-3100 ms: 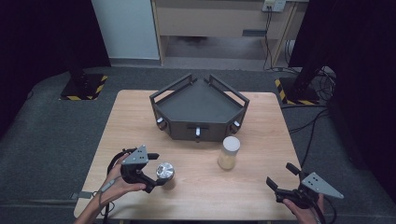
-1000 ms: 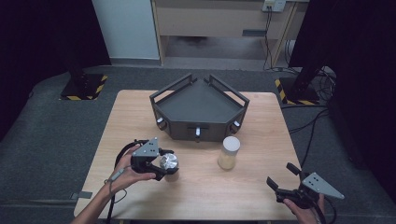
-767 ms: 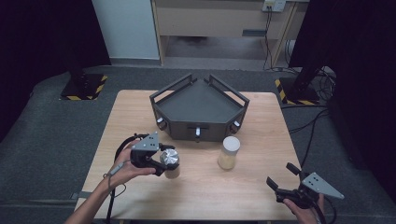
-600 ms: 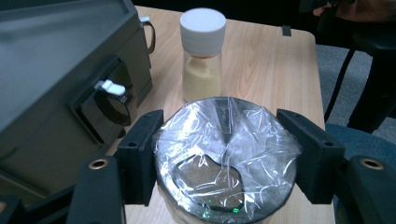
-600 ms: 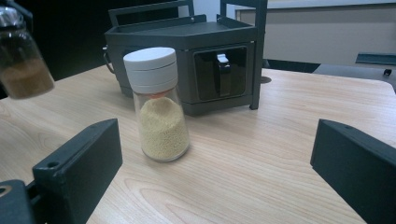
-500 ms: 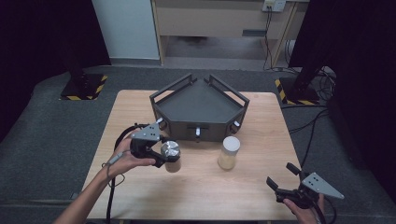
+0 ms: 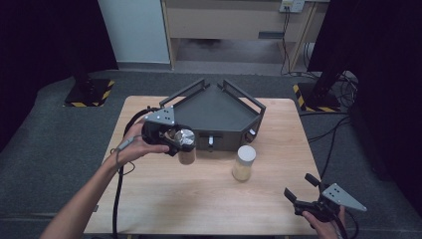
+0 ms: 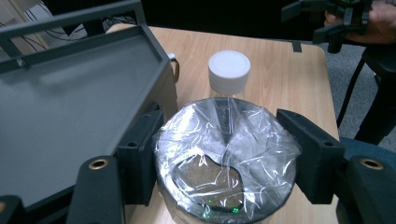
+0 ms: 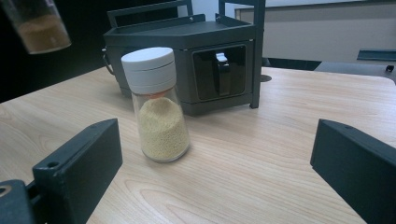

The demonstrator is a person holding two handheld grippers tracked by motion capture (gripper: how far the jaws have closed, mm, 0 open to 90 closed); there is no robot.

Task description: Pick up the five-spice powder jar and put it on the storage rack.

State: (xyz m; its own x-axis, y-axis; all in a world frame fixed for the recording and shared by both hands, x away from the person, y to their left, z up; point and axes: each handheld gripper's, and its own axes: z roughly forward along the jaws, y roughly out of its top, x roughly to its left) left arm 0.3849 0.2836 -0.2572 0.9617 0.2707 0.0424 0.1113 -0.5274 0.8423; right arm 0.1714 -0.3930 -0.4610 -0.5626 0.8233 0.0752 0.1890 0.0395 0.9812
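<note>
Between the jaws of the left gripper (image 7: 171, 138), a film-covered jar (image 7: 186, 145) of brownish powder is clamped and held clear of the table (image 7: 164, 199), just beside the dark tray (image 7: 214, 107), so it seems lifted but not yet placed. Ahead of the right gripper (image 7: 304, 195), whose jaws are spread and empty, the white-capped jar (image 9: 156, 105) of yellow grains stands untouched.

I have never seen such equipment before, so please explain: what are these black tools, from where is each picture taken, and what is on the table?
A person holds one hand tool with two black jaws in each hand. The high view looks down from above the table. The other two views come from cameras riding on each tool.

The left gripper is shut on a jar with a foil-wrapped top, lifted off the wooden table beside a dark grey rack. A white-capped jar of yellowish grains stands on the table. The right gripper is open, holding nothing, near the table's front corner.
</note>
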